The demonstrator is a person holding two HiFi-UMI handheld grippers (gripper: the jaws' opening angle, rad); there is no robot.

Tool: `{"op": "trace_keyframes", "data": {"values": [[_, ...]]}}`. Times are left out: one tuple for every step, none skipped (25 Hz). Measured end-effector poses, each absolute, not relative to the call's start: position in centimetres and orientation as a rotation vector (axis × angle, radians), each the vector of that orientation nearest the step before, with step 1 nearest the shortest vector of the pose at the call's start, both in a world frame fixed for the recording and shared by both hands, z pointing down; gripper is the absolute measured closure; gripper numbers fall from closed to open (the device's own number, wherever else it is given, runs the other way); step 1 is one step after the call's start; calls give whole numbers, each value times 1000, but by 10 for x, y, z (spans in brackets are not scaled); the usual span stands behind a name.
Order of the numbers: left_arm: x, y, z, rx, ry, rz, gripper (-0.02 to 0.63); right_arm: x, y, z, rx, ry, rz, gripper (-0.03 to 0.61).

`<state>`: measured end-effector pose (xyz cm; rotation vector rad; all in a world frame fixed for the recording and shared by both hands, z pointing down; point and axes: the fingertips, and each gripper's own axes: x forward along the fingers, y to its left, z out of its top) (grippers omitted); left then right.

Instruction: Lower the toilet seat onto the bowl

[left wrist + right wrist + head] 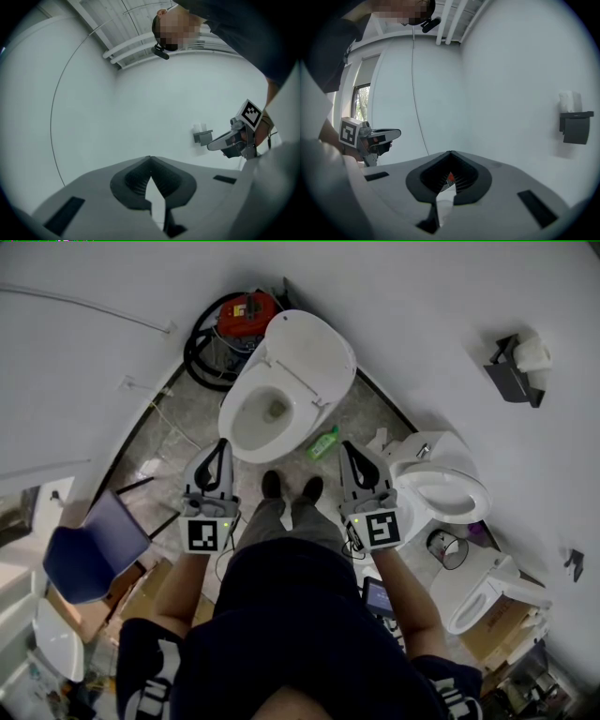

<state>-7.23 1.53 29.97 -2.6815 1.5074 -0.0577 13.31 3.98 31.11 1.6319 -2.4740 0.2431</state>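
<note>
White ceramic bowl (230,418) stands open, with the toilet seat (309,357) raised behind the bowl against the wall; seat and lid cannot be told apart from here. The left gripper (222,444) and right gripper (345,444) hover on the near side of the bowl, apart from it, each with jaws clenched on nothing. Probable faults: closed jaws can only push, so a seat tipped past balance may drop and slam onto the bowl; a hooked edge may bring the lid down too; a low sweep may knock over the green bottle (323,442) just beside the bowl, at its right.
</note>
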Motion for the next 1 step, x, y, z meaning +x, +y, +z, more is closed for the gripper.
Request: {"op": "trace_keyframes", "data": {"values": [[-72,15,300,-2679,1507,-58,589,133,40,311,1631,-2473,245,560]]}}
